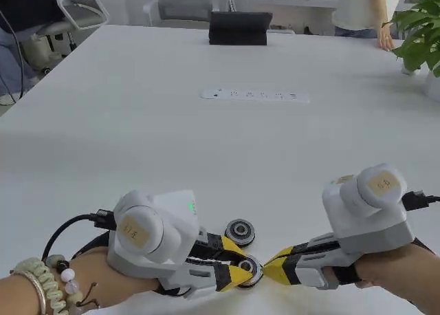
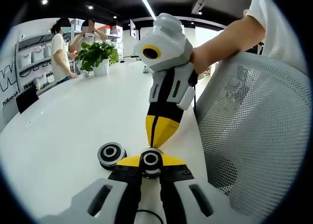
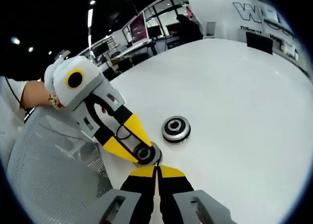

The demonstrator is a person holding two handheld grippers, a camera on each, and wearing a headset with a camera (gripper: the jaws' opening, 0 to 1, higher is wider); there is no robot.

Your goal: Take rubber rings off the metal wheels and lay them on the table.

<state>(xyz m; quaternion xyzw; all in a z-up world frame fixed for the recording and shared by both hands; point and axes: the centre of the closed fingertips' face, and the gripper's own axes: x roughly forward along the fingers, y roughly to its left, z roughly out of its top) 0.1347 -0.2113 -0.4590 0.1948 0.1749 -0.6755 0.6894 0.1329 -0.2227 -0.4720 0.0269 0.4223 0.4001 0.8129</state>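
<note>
- The left tool is at the near edge of the worktop, its yellow-tipped jaws clamped on a small metal wheel, one jaw on each side of the rim.
- The right tool points straight at that wheel from the opposite side. Its jaws are together and its tips touch the rim. I cannot tell whether they have nipped any rubber.
- The rubber ring is too small to make out against the metal. It is probably soft and stretchy, seated snugly on the rim. It looks best taken at its outer edge and peeled sideways, while the clamped wheel, which is hard, smooth and liable to slip, is kept steady.
- A second metal wheel lies flat on the worktop just beyond the held one, apart from both tools. It looks dense enough to stay where it lies.
- Farther out, a white power strip lies mid-worktop.
- A potted plant stands at the far right edge.
</note>
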